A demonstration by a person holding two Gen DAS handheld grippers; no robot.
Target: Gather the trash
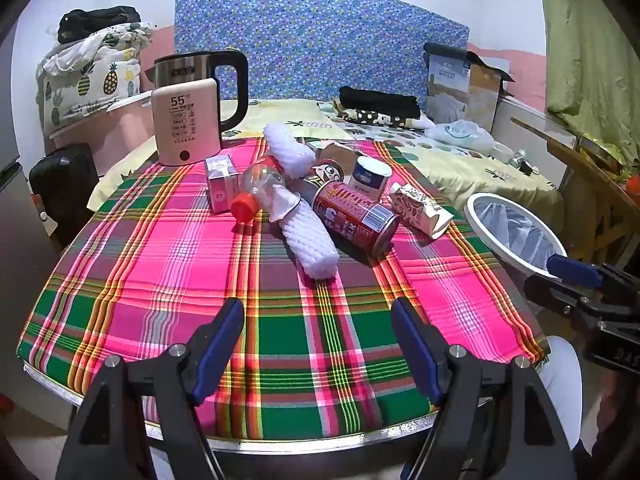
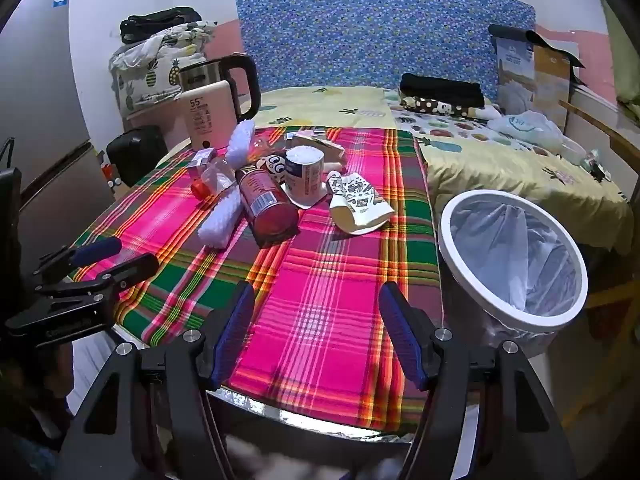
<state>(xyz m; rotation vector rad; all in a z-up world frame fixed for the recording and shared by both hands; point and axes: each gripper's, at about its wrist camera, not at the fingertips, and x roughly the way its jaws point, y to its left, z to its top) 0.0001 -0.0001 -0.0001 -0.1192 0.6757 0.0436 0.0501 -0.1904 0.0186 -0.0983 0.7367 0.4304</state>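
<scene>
The right gripper (image 2: pixel 316 332), fingers wide and empty like the left gripper (image 1: pixel 318 344), sits nearer the white-rimmed, bag-lined bin (image 2: pixel 516 312) — the red drink can (image 2: pixel 266 204) lies ahead, end-on.

Right gripper (image 2: pixel 316 328) is hanging over the near edge of the pink-and-green plaid tablecloth (image 2: pixel 320 280), blue-padded fingers spread wide with nothing between them. Straight ahead of it sits a heap of junk: a red drink can (image 2: pixel 266 204) on its side, a white foam net sleeve (image 2: pixel 222 216), a crumpled patterned carton (image 2: pixel 360 204). The white-rimmed bin with a clear liner (image 2: pixel 516 256) stands just off to its right. The other gripper (image 2: pixel 100 264) pokes in from the left.
</scene>
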